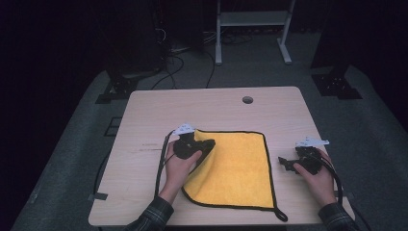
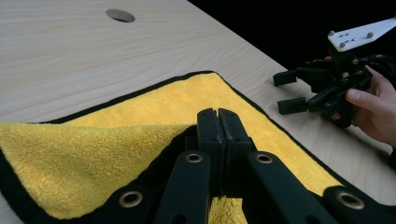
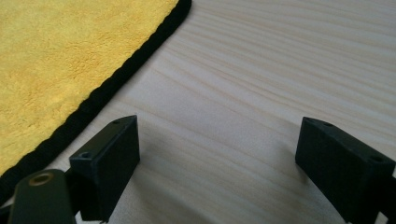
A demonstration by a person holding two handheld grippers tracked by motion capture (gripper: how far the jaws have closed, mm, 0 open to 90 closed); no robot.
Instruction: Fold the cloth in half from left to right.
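Note:
A yellow cloth (image 1: 238,168) with black trim lies on the wooden table (image 1: 159,110). Its left part is lifted and folded toward the right. My left gripper (image 1: 208,144) is shut on that lifted edge; in the left gripper view the jaws (image 2: 218,115) meet, with yellow cloth (image 2: 116,135) around and under them. My right gripper (image 1: 285,163) stands open just right of the cloth, low over bare wood. The left gripper view also catches that right gripper (image 2: 286,92), held by a hand. In the right gripper view its jaws (image 3: 219,140) are wide apart, with the cloth's trimmed edge (image 3: 116,79) at upper left.
A round cable hole (image 1: 247,99) sits in the table near its far edge, seen also as a hole (image 2: 120,15) in the left gripper view. A black hanging loop (image 1: 281,215) trails from the cloth's near right corner. A white frame (image 1: 252,19) and cables stand on the floor beyond.

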